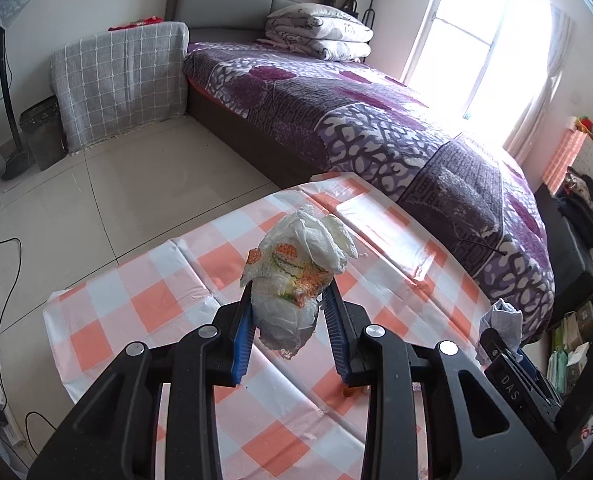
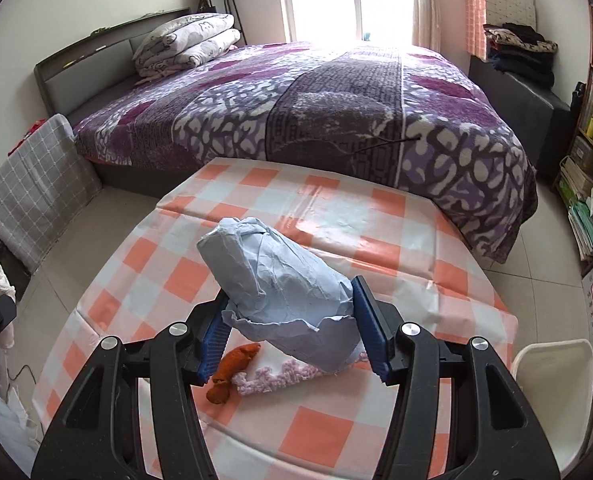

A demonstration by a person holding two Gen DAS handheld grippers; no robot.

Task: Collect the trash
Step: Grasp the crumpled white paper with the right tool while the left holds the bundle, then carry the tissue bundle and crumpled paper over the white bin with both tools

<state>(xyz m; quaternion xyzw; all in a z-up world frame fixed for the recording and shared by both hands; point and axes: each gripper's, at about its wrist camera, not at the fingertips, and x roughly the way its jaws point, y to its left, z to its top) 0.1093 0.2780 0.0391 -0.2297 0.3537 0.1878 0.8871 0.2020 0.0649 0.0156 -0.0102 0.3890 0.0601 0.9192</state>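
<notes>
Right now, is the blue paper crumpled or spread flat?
Crumpled: the blue paper is a wrinkled wad clamped in the right gripper.

A: What blocks the table (image 2: 396,216)?
B: An orange toy (image 2: 232,368) and a pink knitted strip (image 2: 280,376) near the front edge; the far half lies bare. The bed (image 2: 336,112) closes off the far side.

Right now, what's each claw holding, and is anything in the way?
Left gripper shut on white printed wad. Right gripper shut on blue paper wad. Both lifted above checked table. Orange scrap left there. Nothing blocking.
</notes>
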